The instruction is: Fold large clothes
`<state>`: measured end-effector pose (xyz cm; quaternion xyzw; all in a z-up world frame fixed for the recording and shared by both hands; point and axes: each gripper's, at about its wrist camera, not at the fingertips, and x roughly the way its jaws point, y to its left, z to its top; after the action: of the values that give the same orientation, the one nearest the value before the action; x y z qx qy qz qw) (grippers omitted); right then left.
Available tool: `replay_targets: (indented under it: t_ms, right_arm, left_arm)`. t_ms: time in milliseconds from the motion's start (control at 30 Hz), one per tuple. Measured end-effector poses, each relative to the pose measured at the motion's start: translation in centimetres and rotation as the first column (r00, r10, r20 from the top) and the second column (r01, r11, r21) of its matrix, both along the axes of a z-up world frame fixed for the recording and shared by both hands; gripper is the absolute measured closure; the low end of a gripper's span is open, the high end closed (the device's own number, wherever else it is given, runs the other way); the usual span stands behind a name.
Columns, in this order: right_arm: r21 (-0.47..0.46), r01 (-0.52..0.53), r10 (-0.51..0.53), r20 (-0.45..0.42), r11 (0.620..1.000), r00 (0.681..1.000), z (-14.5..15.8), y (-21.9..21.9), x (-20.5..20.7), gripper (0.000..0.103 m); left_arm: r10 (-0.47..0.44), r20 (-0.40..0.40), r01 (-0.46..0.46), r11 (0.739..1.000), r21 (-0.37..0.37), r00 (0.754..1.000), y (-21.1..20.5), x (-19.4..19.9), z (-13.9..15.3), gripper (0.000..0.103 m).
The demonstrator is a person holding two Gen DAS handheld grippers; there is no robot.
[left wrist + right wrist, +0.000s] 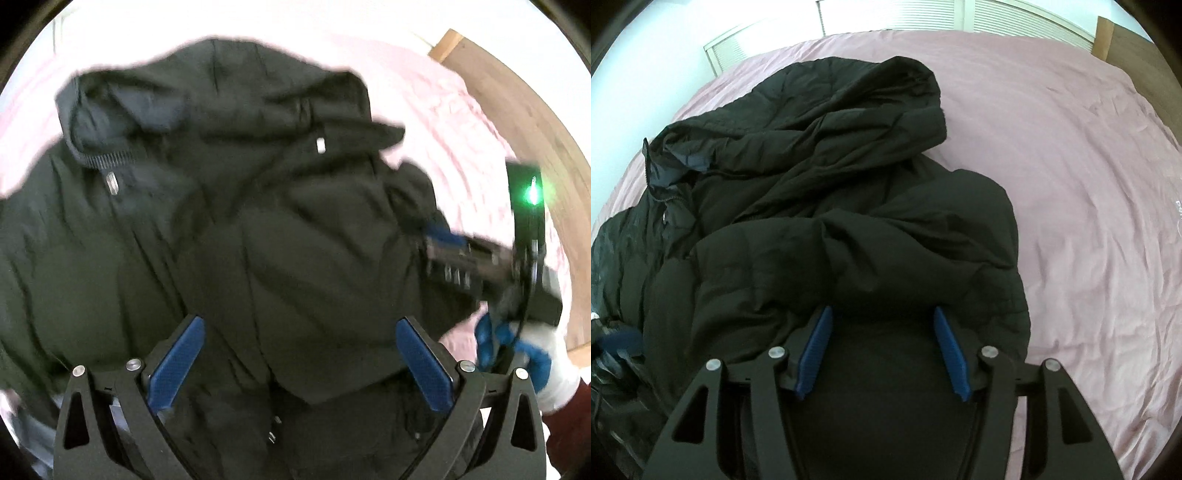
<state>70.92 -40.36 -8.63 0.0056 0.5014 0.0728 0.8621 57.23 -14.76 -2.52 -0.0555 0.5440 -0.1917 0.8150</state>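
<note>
A large black hooded puffer jacket (pixel 229 206) lies rumpled on a pink bed sheet (pixel 443 122), hood at the far end, zipper pulls showing. My left gripper (pixel 299 325) is open, its blue pads spread wide just above the jacket's lower body. In the right wrist view the jacket (pixel 827 199) lies left of centre with one sleeve folded across it. My right gripper (pixel 882 314) is open, with a bulge of jacket fabric between its blue pads; they do not pinch it. The right gripper also shows in the left wrist view (pixel 436 236), at the jacket's right edge.
The pink sheet (pixel 1071 184) spreads wide to the right of the jacket. A wooden headboard or frame (pixel 524 122) runs along the right. White louvred doors (pixel 886 14) stand behind the bed. A gloved hand (pixel 524 350) holds the right tool.
</note>
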Motion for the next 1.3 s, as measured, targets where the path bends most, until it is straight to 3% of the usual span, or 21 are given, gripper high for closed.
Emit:
replay_targets:
  t_ms: [200, 333, 500, 600, 700, 867, 967, 1067, 1167, 1300]
  right_arm:
    - [0.001, -0.018, 0.018, 0.030, 1.000, 0.999, 2.1, -0.4, -0.5, 0.047]
    - [0.005, -0.017, 0.017, 0.048, 1.000, 0.999, 2.9, -0.3, -0.9, 0.046]
    - [-0.015, -0.024, 0.024, 0.004, 1.000, 1.000, 0.0, 0.1, -1.7, 0.040]
    - [-0.014, -0.031, 0.031, -0.021, 0.999, 0.999, -1.7, 0.4, -1.7, 0.039]
    - [-0.057, -0.045, 0.043, -0.042, 0.997, 0.998, -2.1, 0.9, -1.7, 0.039]
    - [-0.035, -0.025, 0.024, -0.012, 0.999, 1.000, 1.0, 0.8, -3.2, 0.039]
    - [-0.003, -0.008, 0.008, -0.004, 1.000, 1.000, 1.4, 0.9, -4.6, 0.034]
    - [-0.038, -0.011, 0.009, -0.045, 0.999, 0.999, -0.4, 1.6, -4.9, 0.033]
    - [-0.056, -0.002, -0.002, -0.072, 0.998, 0.997, -0.9, 1.6, -4.8, 0.032]
    - [-0.046, 0.019, -0.022, -0.056, 0.999, 0.998, 1.3, 1.5, -5.7, 0.032]
  left_arm:
    - [0.020, 0.081, -0.026, 0.996, 0.080, 0.996, -0.6, 5.1, 0.3, 0.001]
    - [0.044, 0.021, -0.047, 0.990, 0.130, 0.999, -0.8, 6.3, -3.0, 0.001]
    - [0.063, -0.063, -0.053, 0.987, 0.152, 0.996, 0.3, 3.6, -7.8, 0.001]
    - [0.076, -0.070, -0.064, 0.984, 0.167, 0.995, 0.7, 3.1, -8.9, 0.001]
    - [0.095, -0.060, -0.084, 0.982, 0.167, 0.994, 0.9, 3.0, -7.7, 0.001]
    - [0.105, 0.056, -0.113, 0.978, 0.177, 0.993, 1.9, 0.5, -4.0, 0.001]
    - [0.123, 0.018, -0.124, 0.969, 0.212, 0.992, 2.3, 0.5, -5.8, 0.001]
    - [0.120, -0.021, -0.113, 0.967, 0.227, 0.993, 1.4, 0.7, -7.1, 0.001]
    - [0.133, -0.007, -0.129, 0.968, 0.214, 0.991, 1.8, 0.5, -5.7, 0.001]
    - [0.142, 0.027, -0.144, 0.970, 0.194, 0.990, 2.8, -0.6, -2.6, 0.001]
